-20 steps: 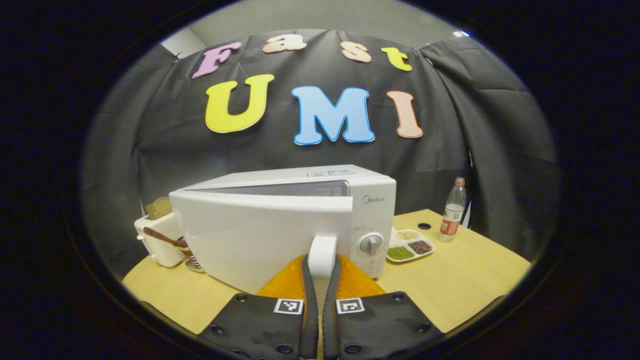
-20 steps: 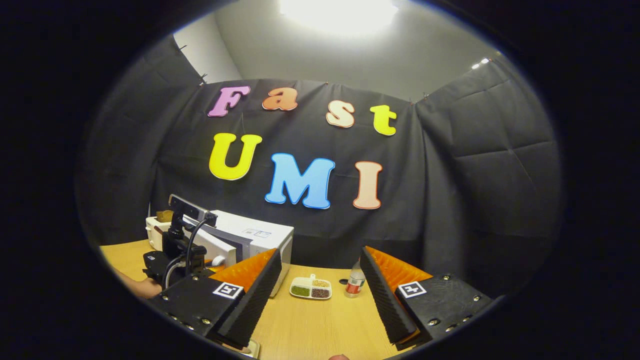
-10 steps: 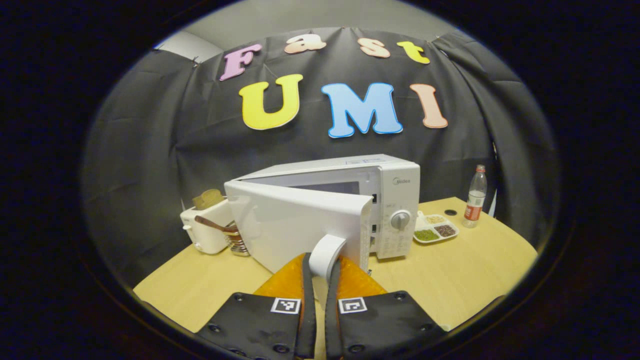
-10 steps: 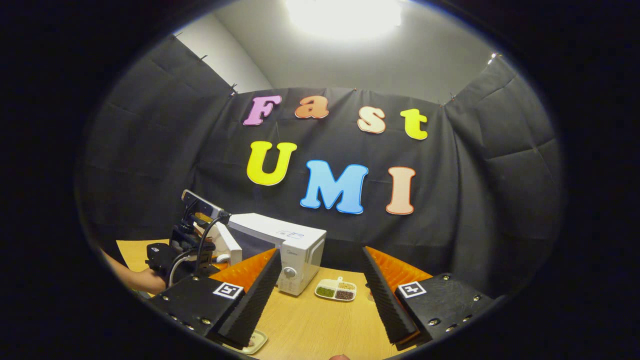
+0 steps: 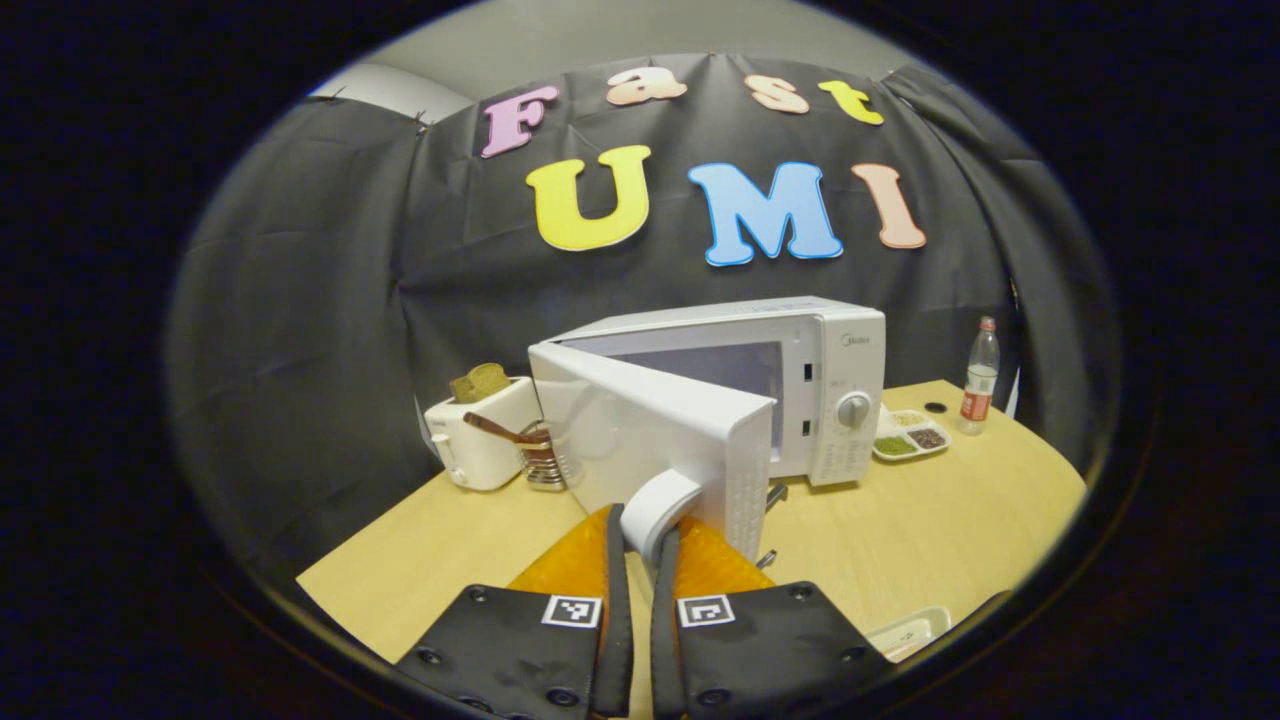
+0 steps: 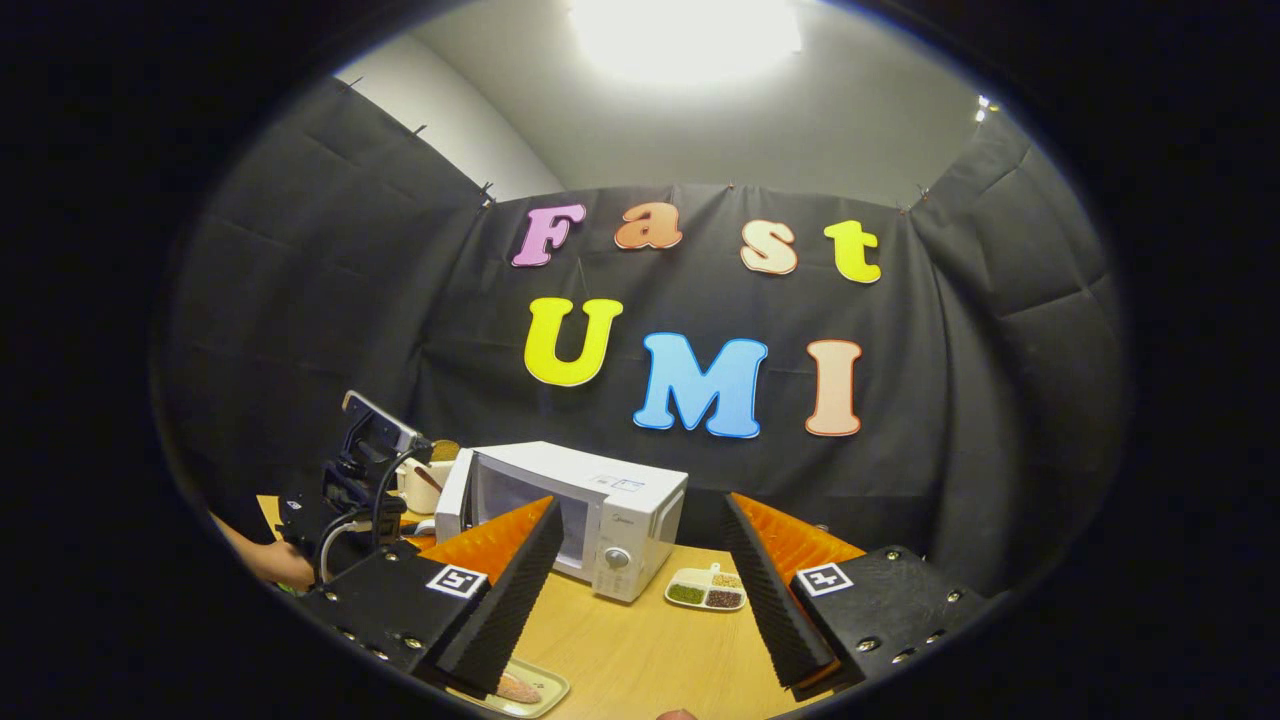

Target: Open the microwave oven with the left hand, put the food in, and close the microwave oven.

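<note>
On table (image 5: 930,520), left claw (image 5: 640,530) grips half-open microwave (image 5: 820,380) handle (image 5: 655,505); right claw (image 6: 640,580), gaping empty, probably fetches food (image 6: 515,688) next.

Staged recording booth, black cloth wall (image 5: 300,300) behind a microwave oven (image 5: 790,390), toaster (image 5: 480,440) left of it, wooden table (image 5: 930,520) beneath, compartment dish (image 5: 908,440) and bottle (image 5: 978,372) to its right.
</note>
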`<state>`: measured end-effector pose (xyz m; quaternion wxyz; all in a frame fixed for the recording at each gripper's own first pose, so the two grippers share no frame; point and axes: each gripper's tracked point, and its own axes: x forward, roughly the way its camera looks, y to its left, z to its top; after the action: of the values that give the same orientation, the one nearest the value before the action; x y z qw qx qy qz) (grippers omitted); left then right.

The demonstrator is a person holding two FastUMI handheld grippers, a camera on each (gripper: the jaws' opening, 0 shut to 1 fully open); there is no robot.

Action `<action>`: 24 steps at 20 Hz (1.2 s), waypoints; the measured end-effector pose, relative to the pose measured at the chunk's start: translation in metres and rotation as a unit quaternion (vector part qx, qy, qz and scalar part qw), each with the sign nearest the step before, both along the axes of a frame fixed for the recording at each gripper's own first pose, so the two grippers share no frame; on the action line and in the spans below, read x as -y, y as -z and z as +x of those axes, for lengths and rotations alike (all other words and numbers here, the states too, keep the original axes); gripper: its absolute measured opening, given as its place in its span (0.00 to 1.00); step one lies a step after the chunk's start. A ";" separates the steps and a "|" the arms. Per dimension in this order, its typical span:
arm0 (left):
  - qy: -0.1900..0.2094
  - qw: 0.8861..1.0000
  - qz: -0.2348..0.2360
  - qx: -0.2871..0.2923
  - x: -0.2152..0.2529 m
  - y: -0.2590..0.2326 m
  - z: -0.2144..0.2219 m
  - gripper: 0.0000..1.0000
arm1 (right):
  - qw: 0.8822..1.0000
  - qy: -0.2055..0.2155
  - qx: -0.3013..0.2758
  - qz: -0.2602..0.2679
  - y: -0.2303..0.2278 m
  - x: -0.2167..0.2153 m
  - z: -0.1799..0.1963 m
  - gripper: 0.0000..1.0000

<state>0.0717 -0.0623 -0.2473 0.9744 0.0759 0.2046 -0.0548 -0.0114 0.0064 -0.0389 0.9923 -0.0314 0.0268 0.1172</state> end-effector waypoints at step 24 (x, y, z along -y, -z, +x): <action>0.027 0.998 -0.056 0.015 -0.145 0.004 -0.029 0.27 | 0.999 0.004 -0.032 0.002 0.005 -0.142 0.000 0.97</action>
<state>0.0425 0.0831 -0.2509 0.9783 0.0274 0.1842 -0.0912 -0.0110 0.1481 -0.0437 0.9914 -0.0260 0.0589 0.1142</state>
